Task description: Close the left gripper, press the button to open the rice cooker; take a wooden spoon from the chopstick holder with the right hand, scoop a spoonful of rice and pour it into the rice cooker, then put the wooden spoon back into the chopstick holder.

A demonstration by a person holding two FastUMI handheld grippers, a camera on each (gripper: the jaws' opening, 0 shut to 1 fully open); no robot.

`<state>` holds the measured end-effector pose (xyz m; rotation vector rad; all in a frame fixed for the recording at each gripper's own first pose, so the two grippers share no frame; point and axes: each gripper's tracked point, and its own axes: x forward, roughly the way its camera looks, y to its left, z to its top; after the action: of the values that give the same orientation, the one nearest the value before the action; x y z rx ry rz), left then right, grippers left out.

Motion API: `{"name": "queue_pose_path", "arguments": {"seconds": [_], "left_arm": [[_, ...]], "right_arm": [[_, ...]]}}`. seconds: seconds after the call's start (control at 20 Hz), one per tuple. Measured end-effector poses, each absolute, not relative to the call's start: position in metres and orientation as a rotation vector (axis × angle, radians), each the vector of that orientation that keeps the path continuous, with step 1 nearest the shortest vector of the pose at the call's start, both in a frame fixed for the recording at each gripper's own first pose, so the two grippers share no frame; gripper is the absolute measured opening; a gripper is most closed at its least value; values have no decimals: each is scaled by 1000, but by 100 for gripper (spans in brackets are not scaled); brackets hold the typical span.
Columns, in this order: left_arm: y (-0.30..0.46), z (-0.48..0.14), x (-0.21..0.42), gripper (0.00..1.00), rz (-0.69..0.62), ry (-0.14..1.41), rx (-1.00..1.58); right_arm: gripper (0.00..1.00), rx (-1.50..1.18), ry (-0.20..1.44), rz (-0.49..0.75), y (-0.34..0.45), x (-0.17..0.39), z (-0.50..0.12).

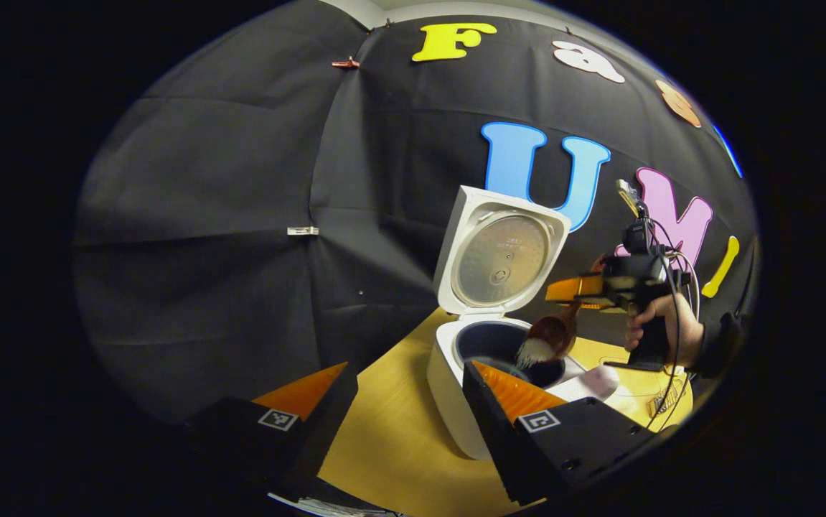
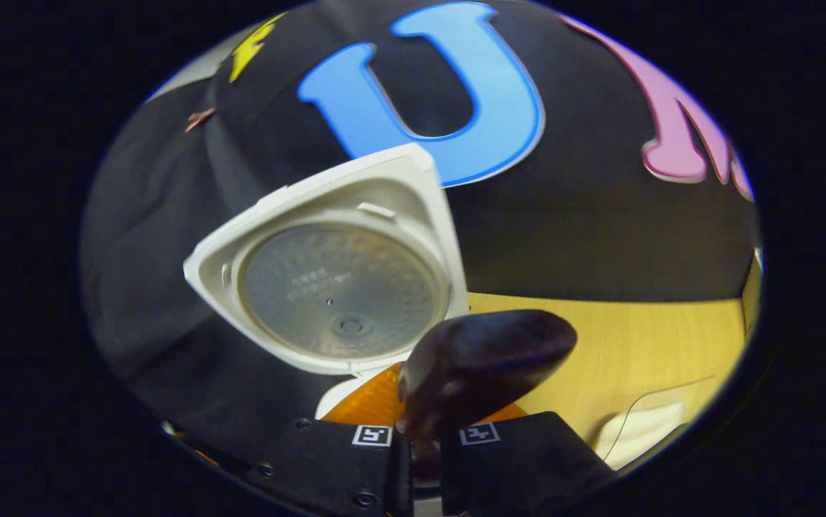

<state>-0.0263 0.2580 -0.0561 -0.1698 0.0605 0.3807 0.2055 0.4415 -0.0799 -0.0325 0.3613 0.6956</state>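
Note:
The white rice cooker (image 1: 447, 373) stands on the wooden table with its lid (image 1: 502, 255) raised upright; the lid (image 2: 334, 287) looms large in the right gripper view. The wooden spoon (image 1: 552, 336) is tipped over the dark inner pot (image 1: 491, 343), and white rice (image 1: 533, 352) spills from it into the pot. My right gripper (image 1: 576, 290), held by a hand, is shut on the spoon's handle; in its own view its fingers (image 2: 423, 438) clamp the handle below the spoon's dark back (image 2: 484, 366). My left gripper (image 1: 405, 402) hangs open in front of the cooker, holding nothing.
A white container (image 1: 593, 383) lies right of the cooker, seen also as a pale container (image 2: 642, 431) in the right gripper view. The bare tabletop (image 1: 391, 445) stretches left of the cooker. Black cloth walls close the back and left.

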Motion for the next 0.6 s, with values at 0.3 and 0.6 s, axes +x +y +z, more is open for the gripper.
{"name": "queue_pose_path", "arguments": {"seconds": [0.3, 0.6], "left_arm": [[269, -57, -28, 91, 411, 43, -193], [275, -60, -32, 95, 431, 35, -203]], "right_arm": [[8, -303, 239, 821, 481, 181, -96], [8, -474, 201, 884, 499, 176, -111]]}}
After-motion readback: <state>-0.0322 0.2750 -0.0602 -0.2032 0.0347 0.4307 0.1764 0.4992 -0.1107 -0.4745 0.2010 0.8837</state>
